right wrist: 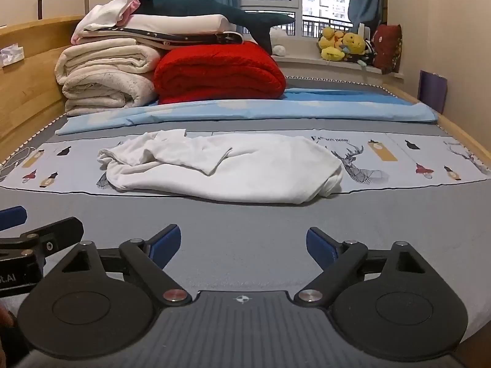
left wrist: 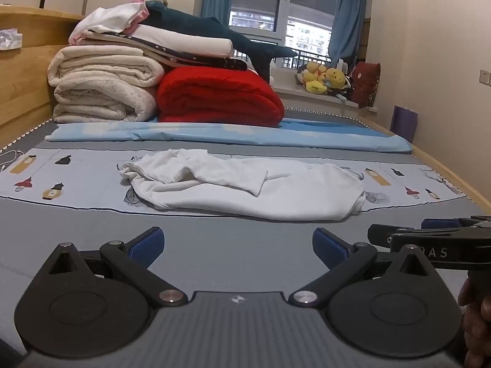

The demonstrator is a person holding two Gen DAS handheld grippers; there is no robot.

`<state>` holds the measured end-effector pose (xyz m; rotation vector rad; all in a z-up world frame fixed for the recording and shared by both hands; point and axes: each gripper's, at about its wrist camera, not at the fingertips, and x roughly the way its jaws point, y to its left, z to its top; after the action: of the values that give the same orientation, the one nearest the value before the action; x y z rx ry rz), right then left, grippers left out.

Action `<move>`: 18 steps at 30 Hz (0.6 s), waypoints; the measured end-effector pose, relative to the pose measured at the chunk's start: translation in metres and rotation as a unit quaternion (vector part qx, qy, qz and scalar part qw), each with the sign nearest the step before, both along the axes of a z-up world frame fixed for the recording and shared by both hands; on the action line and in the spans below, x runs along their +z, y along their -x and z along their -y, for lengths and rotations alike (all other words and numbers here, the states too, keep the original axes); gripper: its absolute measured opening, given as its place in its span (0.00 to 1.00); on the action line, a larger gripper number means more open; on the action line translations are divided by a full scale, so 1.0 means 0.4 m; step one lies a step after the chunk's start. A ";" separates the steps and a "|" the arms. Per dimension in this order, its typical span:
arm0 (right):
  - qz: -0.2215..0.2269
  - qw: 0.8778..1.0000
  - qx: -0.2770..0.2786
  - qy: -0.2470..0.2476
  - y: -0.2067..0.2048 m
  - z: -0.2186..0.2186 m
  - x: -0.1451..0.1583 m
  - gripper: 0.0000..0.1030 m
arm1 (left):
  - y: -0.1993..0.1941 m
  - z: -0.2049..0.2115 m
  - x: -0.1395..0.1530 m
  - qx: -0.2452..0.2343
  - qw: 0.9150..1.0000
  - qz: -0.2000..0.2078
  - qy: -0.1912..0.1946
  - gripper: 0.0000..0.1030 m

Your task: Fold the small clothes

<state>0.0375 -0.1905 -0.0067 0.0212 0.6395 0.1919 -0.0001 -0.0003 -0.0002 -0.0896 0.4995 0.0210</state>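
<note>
Bedroom with a window (left wrist: 282, 9); on the bed (left wrist: 214, 245) I see a crumpled white garment (left wrist: 245, 184), both my hand-held grippers (left wrist: 237, 247) (right wrist: 242, 247) spread apart, empty

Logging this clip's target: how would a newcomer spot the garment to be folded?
On the bed, in front of the folded blue sheet, a printed strip runs across. The white garment lies crumpled on it, the only loose, unfolded cloth; the blankets behind are stacked.

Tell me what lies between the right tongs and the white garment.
Nothing: in the right wrist view only bare grey bed cover stretches from the open right tongs to the crumpled white garment.
</note>
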 end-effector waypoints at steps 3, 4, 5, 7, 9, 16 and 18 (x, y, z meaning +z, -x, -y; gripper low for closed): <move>0.000 1.000 -0.006 -0.001 0.000 0.003 -0.002 0.87 | -0.001 0.004 -0.001 0.000 1.000 0.001 0.001 1.00; 0.001 1.000 -0.008 -0.001 0.000 0.004 -0.002 0.87 | 0.000 0.006 -0.002 0.000 1.000 0.002 0.001 0.99; 0.002 1.000 -0.009 -0.001 0.001 0.005 -0.002 0.87 | -0.009 0.009 -0.020 0.001 1.000 0.003 0.002 0.99; 0.003 1.000 -0.011 -0.001 0.001 0.006 -0.002 0.87 | 0.000 0.019 -0.013 0.000 1.000 0.003 0.001 0.99; 0.005 1.000 -0.011 0.000 0.001 0.006 -0.001 0.87 | 0.010 0.022 -0.014 -0.001 1.000 0.002 0.002 0.97; 0.003 1.000 -0.011 -0.001 -0.002 0.002 -0.001 0.87 | -0.001 0.000 -0.003 -0.006 1.000 0.007 0.001 0.86; 0.005 1.000 -0.009 -0.004 -0.002 0.002 0.002 0.86 | -0.004 0.000 -0.004 -0.008 1.000 0.004 0.002 0.79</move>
<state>0.0381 -0.1912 -0.0061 0.0333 0.6284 0.1767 0.0014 -0.0001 -0.0019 -0.0897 0.4929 0.0044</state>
